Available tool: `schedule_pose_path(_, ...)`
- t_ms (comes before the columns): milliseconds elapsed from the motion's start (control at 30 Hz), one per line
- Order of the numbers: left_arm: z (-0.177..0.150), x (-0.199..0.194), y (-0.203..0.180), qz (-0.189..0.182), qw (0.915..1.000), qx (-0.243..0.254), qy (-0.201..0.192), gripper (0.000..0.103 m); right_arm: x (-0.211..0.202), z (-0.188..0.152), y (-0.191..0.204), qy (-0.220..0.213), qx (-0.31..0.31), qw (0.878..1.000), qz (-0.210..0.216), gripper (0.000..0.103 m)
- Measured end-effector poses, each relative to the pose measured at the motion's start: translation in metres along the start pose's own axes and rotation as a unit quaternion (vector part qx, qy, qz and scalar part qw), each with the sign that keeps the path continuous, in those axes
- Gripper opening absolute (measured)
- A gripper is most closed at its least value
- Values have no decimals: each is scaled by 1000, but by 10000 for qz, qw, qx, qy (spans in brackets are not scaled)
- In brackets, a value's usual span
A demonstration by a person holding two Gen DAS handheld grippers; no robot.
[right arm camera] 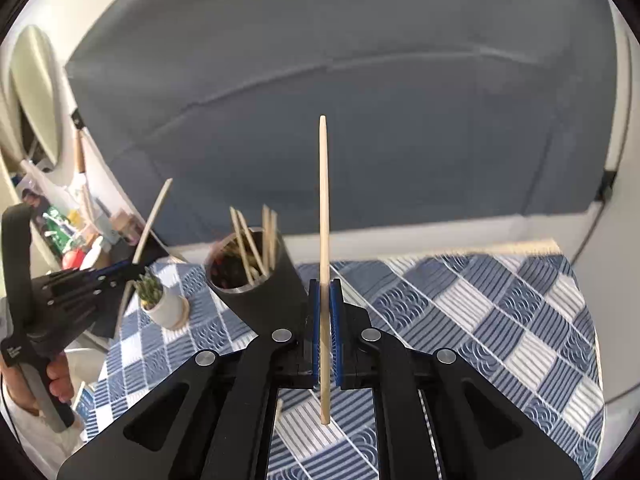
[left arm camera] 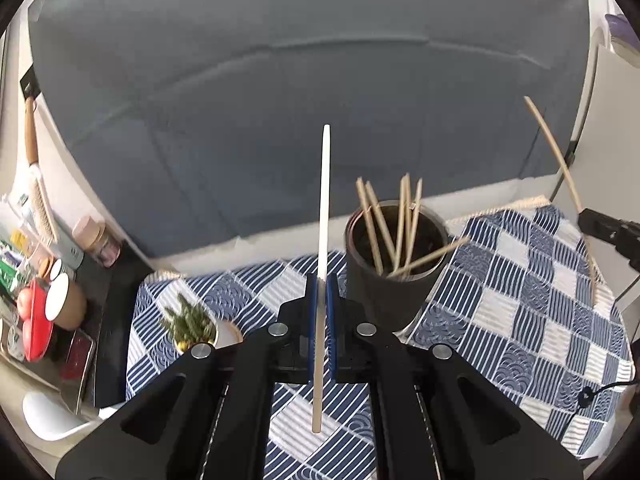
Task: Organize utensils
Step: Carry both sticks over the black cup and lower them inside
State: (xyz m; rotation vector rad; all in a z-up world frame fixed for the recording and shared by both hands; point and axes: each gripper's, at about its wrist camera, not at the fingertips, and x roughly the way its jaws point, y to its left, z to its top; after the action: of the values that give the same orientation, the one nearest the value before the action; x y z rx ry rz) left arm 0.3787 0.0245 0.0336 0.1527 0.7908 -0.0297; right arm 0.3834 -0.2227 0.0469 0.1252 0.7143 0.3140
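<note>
While my left tongs (left arm camera: 321, 300) squeeze one chopstick (left arm camera: 323, 248) and my right tongs (right arm camera: 326, 316) squeeze another chopstick (right arm camera: 324, 240), both sticks point up. The dark cup (left arm camera: 390, 288) of more chopsticks (left arm camera: 394, 228) stands on the checked cloth (left arm camera: 520, 292), near the desk's back edge.

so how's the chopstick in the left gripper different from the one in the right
The left gripper's chopstick looks pale, almost white; the right gripper's chopstick is tan, bamboo-coloured. The left one's upper tip looks blunt, the right one's more pointed. Both are clamped mid-shaft between blue pads, standing upright in view, above the checked cloth.
</note>
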Motion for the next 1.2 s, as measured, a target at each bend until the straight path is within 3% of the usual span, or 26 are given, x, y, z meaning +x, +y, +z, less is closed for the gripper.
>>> schedule_pose_path(267, 37, -12, -12, -94, 9987, -170, -474, 5, 11, 30, 14, -370, -168, 9965, 727, 5)
schedule_pose_path(600, 66, -8, -23, -292, 9933, -547, -979, 5, 45, 69, 28, -691, -588, 9790, 1823, 5)
schedule_pose_path(767, 67, 10, -21, -410, 9916, -696, -1009, 5, 63, 73, 31, -849, -700, 9673, 2283, 5)
schedule_pose_path(967, 50, 24, -9, -885, 9796, -1158, -1382, 5, 95, 68, 28, -784, -639, 9598, 2620, 5)
schedule_pose_path(1200, 28, 52, -13, -1233, 9717, -1348, -1497, 5, 130, 54, 23, -688, -561, 9589, 2693, 5)
